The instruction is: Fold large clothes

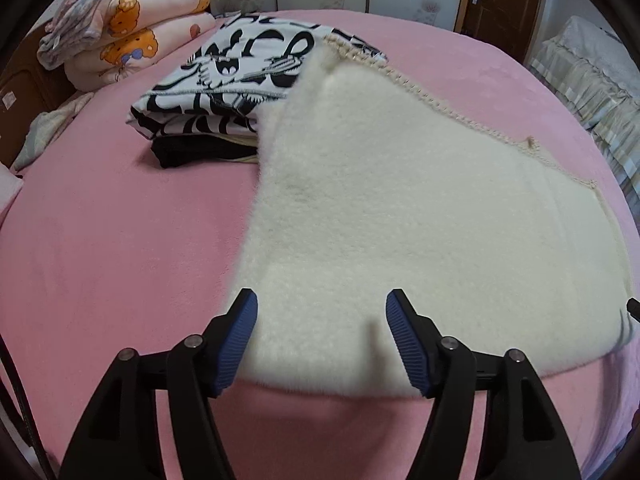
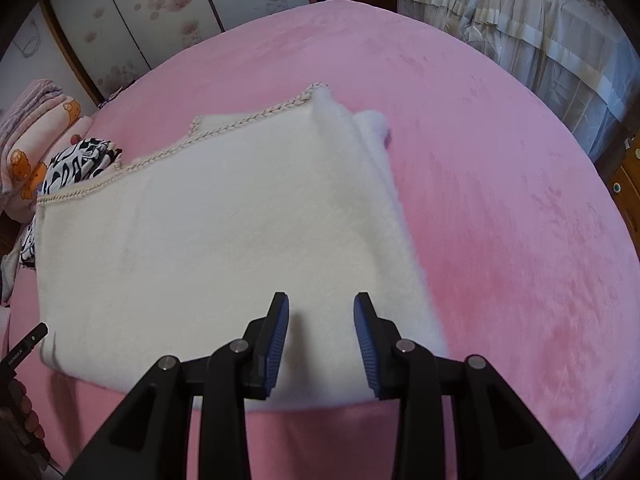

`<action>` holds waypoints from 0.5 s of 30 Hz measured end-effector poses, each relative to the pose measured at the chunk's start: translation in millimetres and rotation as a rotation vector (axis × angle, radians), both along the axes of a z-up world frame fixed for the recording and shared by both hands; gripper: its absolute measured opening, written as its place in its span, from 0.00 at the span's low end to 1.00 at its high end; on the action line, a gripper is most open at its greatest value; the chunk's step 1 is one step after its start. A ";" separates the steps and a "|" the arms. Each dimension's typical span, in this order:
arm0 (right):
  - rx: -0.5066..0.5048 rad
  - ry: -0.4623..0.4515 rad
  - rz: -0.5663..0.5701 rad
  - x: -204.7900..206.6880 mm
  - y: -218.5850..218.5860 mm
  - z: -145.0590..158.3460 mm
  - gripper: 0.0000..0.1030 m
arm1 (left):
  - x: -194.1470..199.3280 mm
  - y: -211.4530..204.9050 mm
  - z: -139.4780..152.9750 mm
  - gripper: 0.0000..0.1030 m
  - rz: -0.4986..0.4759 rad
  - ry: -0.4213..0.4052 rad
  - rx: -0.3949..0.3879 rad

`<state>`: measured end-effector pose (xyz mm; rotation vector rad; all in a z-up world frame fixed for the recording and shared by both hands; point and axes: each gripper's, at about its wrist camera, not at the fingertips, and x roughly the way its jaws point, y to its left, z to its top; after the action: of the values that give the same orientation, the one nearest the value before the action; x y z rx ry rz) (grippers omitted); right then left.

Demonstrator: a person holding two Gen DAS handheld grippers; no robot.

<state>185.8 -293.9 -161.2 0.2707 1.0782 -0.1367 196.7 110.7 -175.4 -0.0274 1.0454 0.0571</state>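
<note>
Lying across a pink bed, the cream fleece garment was folded into a broad slab, its near edge just in front of both claws. A braided cream trim ran along its far edge, and one fluffy corner stuck out past the fold on the right side of the right wrist view.

The left claw pointed steeply down over the garment's near left corner, its blue ribbed pads standing well apart with nothing pinched between them; the fleece showed in the gap, but whether the pads touched it could not be told. The right claw hung over the near right part of the same edge, its jaws parted more narrowly and likewise gripping nothing (the fleece simply lay beneath the gap). In the right wrist view, a person's fingers around a black handle showed at the lower left edge.

Beyond the garment's far left corner sat a stack of folded clothes: a black-and-white printed piece on top of a black one, with the fleece overlapping the stack's right side. Further left, folded pink quilts with orange bear prints were piled at the head of the bed. Floral sliding doors stood behind the bed, and a grey ruffled cover lay draped over furniture to the right.
</note>
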 end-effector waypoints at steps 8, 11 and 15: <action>0.014 0.019 0.036 -31.4 29.6 21.5 0.33 | -40.7 -3.0 32.1 0.70 -0.013 0.001 -0.011; 0.019 0.022 0.049 -41.5 39.5 30.2 0.33 | -54.1 -1.2 38.5 0.70 -0.010 0.015 -0.031; -0.020 0.002 0.084 -54.7 59.6 44.1 0.33 | -71.7 0.9 47.5 0.70 0.001 0.013 -0.065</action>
<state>131.2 -234.3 -117.1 0.2070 1.0875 -0.0719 124.9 111.6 -127.9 -0.0867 1.0598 0.0244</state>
